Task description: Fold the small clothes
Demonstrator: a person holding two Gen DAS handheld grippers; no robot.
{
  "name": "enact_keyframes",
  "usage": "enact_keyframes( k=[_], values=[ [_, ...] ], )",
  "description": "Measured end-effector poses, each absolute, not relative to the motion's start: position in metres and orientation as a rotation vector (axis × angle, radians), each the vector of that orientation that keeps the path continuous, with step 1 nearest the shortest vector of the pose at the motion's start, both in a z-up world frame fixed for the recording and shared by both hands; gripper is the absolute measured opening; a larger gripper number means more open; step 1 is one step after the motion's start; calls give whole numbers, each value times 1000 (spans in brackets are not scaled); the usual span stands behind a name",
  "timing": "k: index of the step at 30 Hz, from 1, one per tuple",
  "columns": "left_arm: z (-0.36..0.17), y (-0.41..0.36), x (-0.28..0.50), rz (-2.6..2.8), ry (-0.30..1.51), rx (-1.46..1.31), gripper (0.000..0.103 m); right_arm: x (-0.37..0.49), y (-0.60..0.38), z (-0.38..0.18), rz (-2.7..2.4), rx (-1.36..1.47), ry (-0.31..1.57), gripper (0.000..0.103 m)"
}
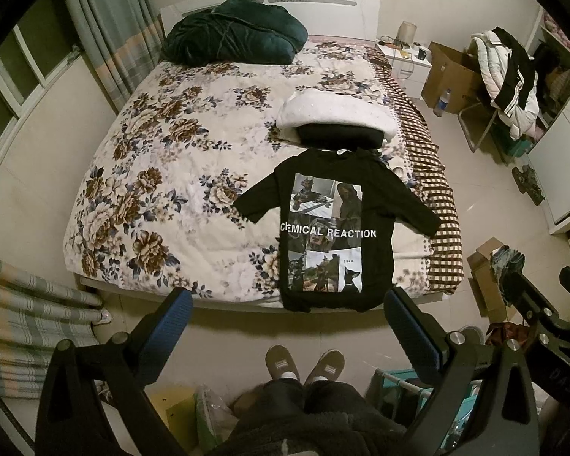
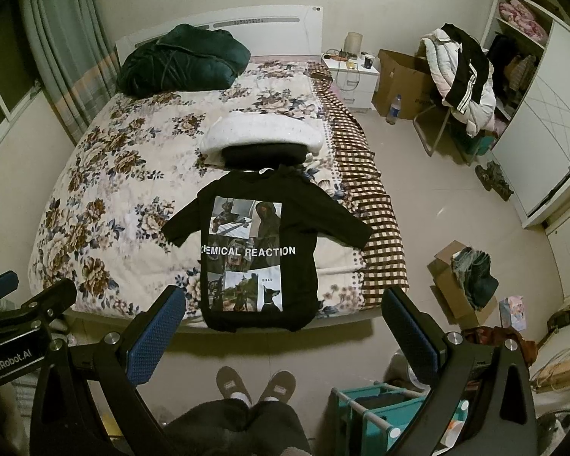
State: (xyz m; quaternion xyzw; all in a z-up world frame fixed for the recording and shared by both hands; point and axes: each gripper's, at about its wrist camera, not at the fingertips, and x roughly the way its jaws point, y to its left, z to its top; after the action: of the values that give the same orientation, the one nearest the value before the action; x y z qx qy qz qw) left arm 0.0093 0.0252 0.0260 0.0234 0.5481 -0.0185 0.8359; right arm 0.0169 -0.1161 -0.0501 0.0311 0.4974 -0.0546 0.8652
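Two views are recorded. Left wrist view: the left gripper (image 1: 287,317) is held wide apart and empty above the floor; a black printed T-shirt (image 1: 332,235) is laid flat, sleeves spread, straight ahead of the fingers on the floral quilt (image 1: 159,174), its hem at the bed edge. Right wrist view: the right gripper (image 2: 283,323) is likewise spread wide and empty; the T-shirt (image 2: 264,250) is seen just ahead, slightly left of centre, with folded white and black garments (image 2: 262,140) beyond its collar.

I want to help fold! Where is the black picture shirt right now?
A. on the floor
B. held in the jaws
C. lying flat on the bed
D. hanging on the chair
C: the black shirt lies spread flat, print up, on the flowered bed cover.
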Motion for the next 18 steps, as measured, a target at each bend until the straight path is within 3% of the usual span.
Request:
enact_keyframes(
  k=[18],
  values=[
    [25,25,8,-40,1159,50,103,15,-114,-52,-115,68,1049,103]
  ],
)
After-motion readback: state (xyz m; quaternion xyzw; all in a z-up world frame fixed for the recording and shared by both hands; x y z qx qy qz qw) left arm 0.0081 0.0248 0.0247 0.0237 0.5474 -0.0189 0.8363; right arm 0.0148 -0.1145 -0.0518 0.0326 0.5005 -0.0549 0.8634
